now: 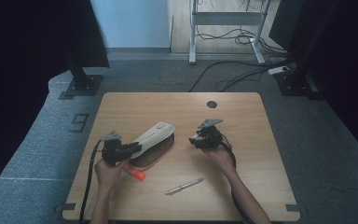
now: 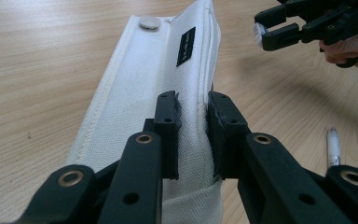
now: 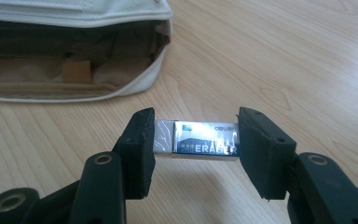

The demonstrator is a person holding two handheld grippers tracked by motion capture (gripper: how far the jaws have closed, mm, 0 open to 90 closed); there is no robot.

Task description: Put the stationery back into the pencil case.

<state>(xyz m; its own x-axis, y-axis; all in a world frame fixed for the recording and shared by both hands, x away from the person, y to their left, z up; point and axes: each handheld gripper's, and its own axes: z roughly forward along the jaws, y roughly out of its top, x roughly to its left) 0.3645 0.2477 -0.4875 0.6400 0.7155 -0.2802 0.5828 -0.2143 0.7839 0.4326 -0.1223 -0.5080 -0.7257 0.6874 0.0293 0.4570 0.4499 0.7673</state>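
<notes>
Eraser [image 3: 196, 139] in printed sleeve sits clamped between right gripper [image 3: 196, 144] fingers; left gripper [image 2: 193, 135] fingers pinch cream canvas pouch [image 2: 144, 93] flap.

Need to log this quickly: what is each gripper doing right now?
Left gripper: closed on the flap of the white pencil case.
Right gripper: closed on an eraser.

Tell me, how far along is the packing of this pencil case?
Done: the white pencil case lies open, its flap pinched up by the left gripper. In hand: the right gripper is shut on an eraser, held short of the case's mouth. Left: the eraser is not yet inside, and a pen and an orange marker lie on the table.
</notes>
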